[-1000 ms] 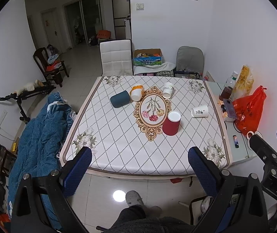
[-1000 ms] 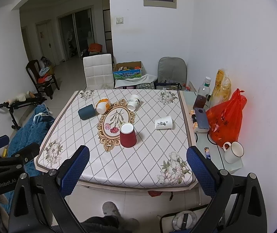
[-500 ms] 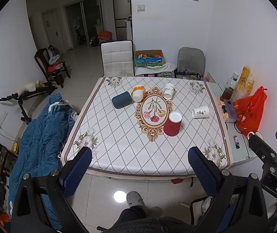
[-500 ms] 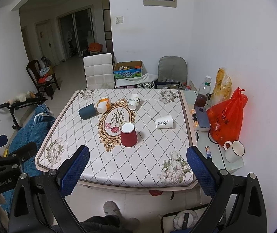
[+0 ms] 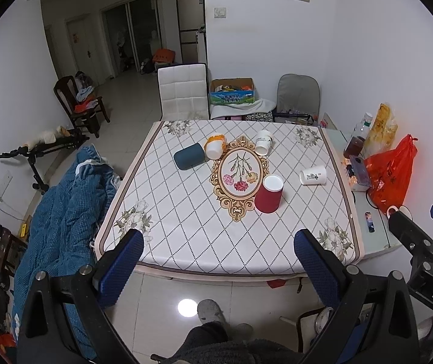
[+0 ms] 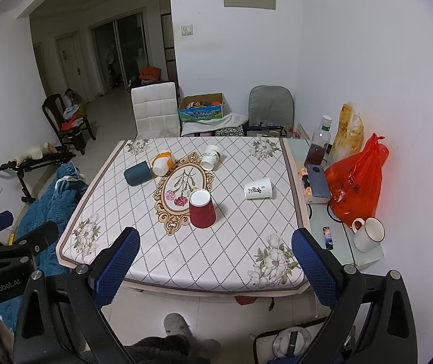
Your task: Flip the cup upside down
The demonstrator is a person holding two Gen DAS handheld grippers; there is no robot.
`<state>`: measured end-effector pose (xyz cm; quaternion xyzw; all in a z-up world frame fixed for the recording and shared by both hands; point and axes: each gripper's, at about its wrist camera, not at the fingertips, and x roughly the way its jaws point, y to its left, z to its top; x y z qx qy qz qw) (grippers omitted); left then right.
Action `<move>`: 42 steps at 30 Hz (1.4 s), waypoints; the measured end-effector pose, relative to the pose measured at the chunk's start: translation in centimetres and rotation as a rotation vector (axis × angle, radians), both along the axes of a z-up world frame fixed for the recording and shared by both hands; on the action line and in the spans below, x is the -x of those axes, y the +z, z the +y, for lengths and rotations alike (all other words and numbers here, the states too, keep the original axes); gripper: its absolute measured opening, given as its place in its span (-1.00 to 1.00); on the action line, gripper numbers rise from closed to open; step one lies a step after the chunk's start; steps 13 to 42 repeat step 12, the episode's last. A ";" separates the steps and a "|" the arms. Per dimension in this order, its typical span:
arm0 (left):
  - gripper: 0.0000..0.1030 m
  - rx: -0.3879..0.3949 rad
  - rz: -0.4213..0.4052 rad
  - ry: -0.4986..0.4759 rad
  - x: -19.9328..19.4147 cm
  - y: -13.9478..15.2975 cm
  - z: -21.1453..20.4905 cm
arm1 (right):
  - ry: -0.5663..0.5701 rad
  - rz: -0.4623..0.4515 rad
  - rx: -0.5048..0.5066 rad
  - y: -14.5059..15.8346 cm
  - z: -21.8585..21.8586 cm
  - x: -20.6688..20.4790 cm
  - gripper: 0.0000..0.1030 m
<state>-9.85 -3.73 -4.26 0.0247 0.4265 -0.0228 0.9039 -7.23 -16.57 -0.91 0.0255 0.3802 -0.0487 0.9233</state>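
Note:
A red paper cup [image 5: 268, 194] [image 6: 202, 209] stands upside down near the middle of the table. A dark teal cup [image 5: 189, 159] [image 6: 137, 173], an orange-and-white cup [image 5: 214, 146] [image 6: 162, 162], a white cup [image 5: 264, 142] [image 6: 211, 157] and a white printed cup [image 5: 313, 175] [image 6: 258, 188] lie on their sides. My left gripper [image 5: 218, 267] and right gripper [image 6: 216, 267] are open and empty, held high in front of the table's near edge.
The table [image 5: 186, 242] [image 6: 192, 267] has a diamond-pattern cloth. A side shelf [image 6: 334, 230] on the right holds a red bag [image 6: 356, 185], a white mug [image 6: 369, 233], a bottle [image 6: 318, 145] and a phone. A blue blanket [image 5: 61, 212] lies left. Chairs stand behind the table.
Both grippers have drifted back and up a little from the table. The cups have not moved.

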 end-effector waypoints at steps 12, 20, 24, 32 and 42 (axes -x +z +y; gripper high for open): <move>0.97 -0.009 -0.018 0.009 0.3 -0.1 0.0 | -0.002 0.003 -0.002 0.0 -0.4 -0.2 0.98; 0.97 -0.009 -0.018 0.009 0.3 -0.1 0.0 | -0.002 0.003 -0.002 0.0 -0.4 -0.2 0.98; 0.97 -0.009 -0.018 0.009 0.3 -0.1 0.0 | -0.002 0.003 -0.002 0.0 -0.4 -0.2 0.98; 0.97 -0.009 -0.018 0.009 0.3 -0.1 0.0 | -0.002 0.003 -0.002 0.0 -0.4 -0.2 0.98; 0.97 -0.009 -0.018 0.009 0.3 -0.1 0.0 | -0.002 0.003 -0.002 0.0 -0.4 -0.2 0.98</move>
